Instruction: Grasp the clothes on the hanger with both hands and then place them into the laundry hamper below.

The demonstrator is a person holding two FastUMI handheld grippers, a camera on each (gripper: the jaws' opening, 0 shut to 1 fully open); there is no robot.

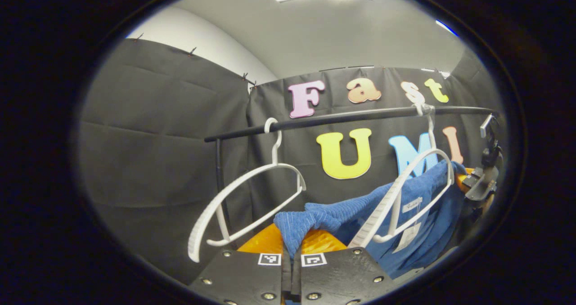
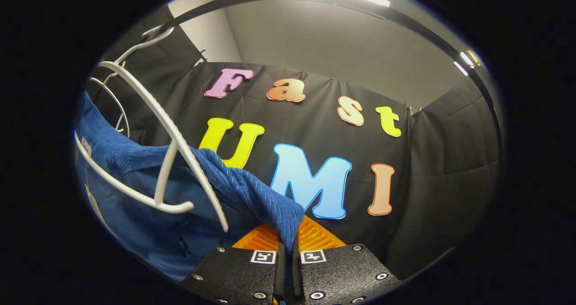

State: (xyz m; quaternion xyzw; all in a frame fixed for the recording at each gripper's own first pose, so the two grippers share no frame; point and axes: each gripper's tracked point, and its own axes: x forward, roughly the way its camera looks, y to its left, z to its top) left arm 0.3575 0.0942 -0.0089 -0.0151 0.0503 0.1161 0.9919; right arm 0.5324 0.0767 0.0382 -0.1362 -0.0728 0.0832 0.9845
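We log the left hand-held gripper (image 1: 291, 251) with its two fingers drawn nearly together, a fold of the blue ribbed garment (image 1: 355, 210) pinched between them right at the tips. From that pinch the cloth rises ahead and to the gripper's right, up to a white hanger (image 1: 407, 197) on which it is draped, a small label showing on its inner side. That hanger hooks over the black rail (image 1: 342, 116), which runs across above and ahead of the gripper. A second white hanger (image 1: 245, 201), bare, hangs from the same rail ahead and to the left of the fingers, tilted, apart from the cloth. At the far right of the left gripper view, beyond the garment, we note the other hand-held gripper, small and partly cut by the edge. In the right gripper view we log the right hand-held gripper (image 2: 285, 251), fingers likewise almost closed, a corner of the blue ribbed garment (image 2: 216, 179) dropping into the narrow gap between them and held there. The cloth climbs ahead and to this gripper's left, over the white hanger (image 2: 166, 156), whose arm slants down close before the fingers. The black rail (image 2: 360, 12) arcs overhead. The hamper we cannot place.
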